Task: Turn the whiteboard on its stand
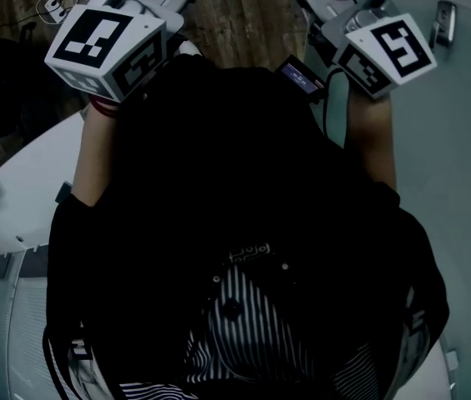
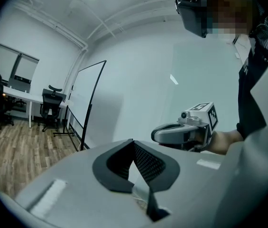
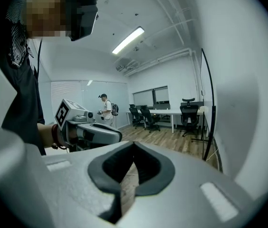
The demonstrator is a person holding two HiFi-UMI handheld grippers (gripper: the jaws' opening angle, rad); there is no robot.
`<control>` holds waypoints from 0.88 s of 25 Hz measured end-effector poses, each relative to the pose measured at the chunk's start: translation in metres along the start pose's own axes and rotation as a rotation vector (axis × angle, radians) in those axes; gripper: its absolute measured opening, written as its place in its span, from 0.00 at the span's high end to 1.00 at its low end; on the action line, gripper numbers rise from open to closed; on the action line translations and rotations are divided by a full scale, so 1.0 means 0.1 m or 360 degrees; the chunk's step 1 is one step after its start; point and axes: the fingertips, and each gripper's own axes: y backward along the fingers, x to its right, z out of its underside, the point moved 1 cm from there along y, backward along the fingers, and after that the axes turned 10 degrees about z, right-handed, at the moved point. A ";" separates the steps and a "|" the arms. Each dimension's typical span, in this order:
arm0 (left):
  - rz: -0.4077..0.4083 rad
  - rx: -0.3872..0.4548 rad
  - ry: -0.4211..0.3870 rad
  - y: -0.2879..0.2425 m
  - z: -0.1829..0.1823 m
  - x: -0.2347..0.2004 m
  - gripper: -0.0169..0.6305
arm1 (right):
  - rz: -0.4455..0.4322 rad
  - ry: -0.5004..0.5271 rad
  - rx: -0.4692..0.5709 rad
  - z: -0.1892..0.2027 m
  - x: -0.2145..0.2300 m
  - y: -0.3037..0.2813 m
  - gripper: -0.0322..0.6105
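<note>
You are holding your left tongs [image 2: 134, 143] pressed together with nothing between them, and your right tongs [image 3: 134, 145] are sitting the same way (both empty). The whiteboard [image 2: 84, 103] is standing on its stand on the wood floor [image 2: 15, 148] beside the wall, well apart from both tongs, with chairs [image 2: 51, 106] waiting just behind it.

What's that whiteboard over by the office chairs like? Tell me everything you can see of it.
The whiteboard is a tall white panel in a thin black frame, on a black stand whose feet rest on the wood floor. It stands about upright, seen at a slant, near the pale wall, with office chairs beyond. Its face looks blank. Nothing is seen touching it.
</note>
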 end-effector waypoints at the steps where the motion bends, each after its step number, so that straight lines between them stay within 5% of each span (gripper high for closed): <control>1: 0.0013 -0.0004 -0.0016 -0.01 0.02 0.01 0.99 | 0.0012 0.0003 0.0007 0.03 -0.01 -0.01 0.95; 5: 0.0045 -0.0016 -0.0025 0.01 0.10 -0.04 0.99 | 0.0042 0.0030 0.0013 0.11 -0.12 -0.07 0.95; 9: 0.0067 0.0035 0.0002 -0.12 0.20 -0.02 0.99 | 0.0037 -0.0157 0.0053 0.25 0.00 -0.04 0.95; 14: 0.0092 0.0007 0.0040 -0.47 0.79 0.11 0.99 | 0.0016 -0.0199 0.0022 0.80 0.22 0.03 0.95; 22: -0.0048 0.0007 0.0076 -0.34 0.93 -0.02 0.99 | -0.0031 -0.0226 0.0037 0.84 0.27 -0.04 0.95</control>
